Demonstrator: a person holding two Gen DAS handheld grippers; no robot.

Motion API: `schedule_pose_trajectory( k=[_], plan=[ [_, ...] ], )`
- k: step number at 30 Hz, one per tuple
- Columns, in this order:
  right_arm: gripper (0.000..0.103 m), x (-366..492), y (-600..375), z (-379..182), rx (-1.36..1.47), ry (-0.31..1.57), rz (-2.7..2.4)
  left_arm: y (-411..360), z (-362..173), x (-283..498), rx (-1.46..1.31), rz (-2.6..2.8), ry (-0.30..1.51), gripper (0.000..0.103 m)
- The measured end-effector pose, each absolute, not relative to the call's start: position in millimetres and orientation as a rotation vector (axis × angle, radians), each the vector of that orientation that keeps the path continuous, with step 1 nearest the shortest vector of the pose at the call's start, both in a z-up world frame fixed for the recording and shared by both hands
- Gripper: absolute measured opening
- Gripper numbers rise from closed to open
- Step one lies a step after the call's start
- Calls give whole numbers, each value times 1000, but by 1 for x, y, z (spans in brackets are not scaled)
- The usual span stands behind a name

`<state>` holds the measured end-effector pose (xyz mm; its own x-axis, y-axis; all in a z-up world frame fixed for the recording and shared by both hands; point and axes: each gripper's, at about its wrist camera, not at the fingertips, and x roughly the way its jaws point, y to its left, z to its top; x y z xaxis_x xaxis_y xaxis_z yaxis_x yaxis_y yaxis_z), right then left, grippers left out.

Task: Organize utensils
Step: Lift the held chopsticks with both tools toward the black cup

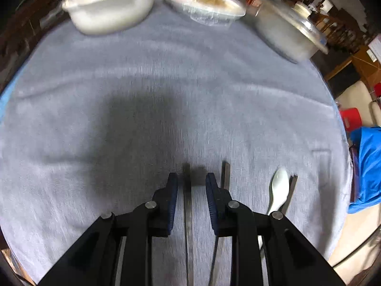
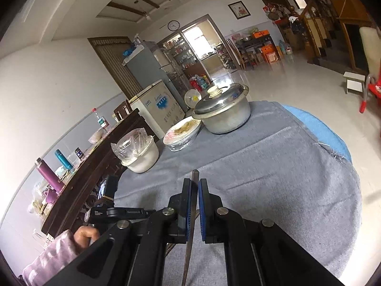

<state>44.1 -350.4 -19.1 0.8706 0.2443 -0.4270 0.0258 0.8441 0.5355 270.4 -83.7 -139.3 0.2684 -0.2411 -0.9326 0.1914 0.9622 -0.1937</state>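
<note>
While clamped, dark slim chopstick (image 2: 193,205), straight.

Spoon (image 1: 279,190) between two chopsticks (image 1: 225,175) on the tablecloth (image 1: 166,83), pots (image 1: 289,32) along its far edge

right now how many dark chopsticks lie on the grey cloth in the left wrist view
3: one dark chopstick between the open left gripper pads, one just right of it, one beside the white ceramic spoon. More may hide under the gripper.

Grey-clothed table (image 1: 142,71): pot (image 2: 223,114), bowls, spoon (image 1: 278,190), probably chopsticks (image 1: 225,174).
</note>
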Motion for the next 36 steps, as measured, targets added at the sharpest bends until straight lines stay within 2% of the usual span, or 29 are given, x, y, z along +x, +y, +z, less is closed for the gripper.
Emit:
schedule_pose_trajectory(
  k=[3, 5, 11, 17, 24, 36],
  plan=[
    [7, 41, -354, -21, 577, 501, 125, -89, -138, 270, -3, -286, 1248, 24],
    [7, 40, -353, -20, 584, 491, 124, -94, -137, 267, 60, -272, 1229, 6],
    [7, 20, -342, -3, 543, 434, 93, -75, -125, 253, 7, -259, 1148, 5],
    [7, -14, -322, 26, 458, 329, 30, -51, -56, 200, -25, -261, 915, 5],
    [6, -56, -295, 55, 397, 200, -42, -13, 31, 101, -71, -250, 603, 5],
    [7, -129, -244, 111, 265, -63, -108, 18, 114, -40, -169, -249, 195, 5]
  ],
)
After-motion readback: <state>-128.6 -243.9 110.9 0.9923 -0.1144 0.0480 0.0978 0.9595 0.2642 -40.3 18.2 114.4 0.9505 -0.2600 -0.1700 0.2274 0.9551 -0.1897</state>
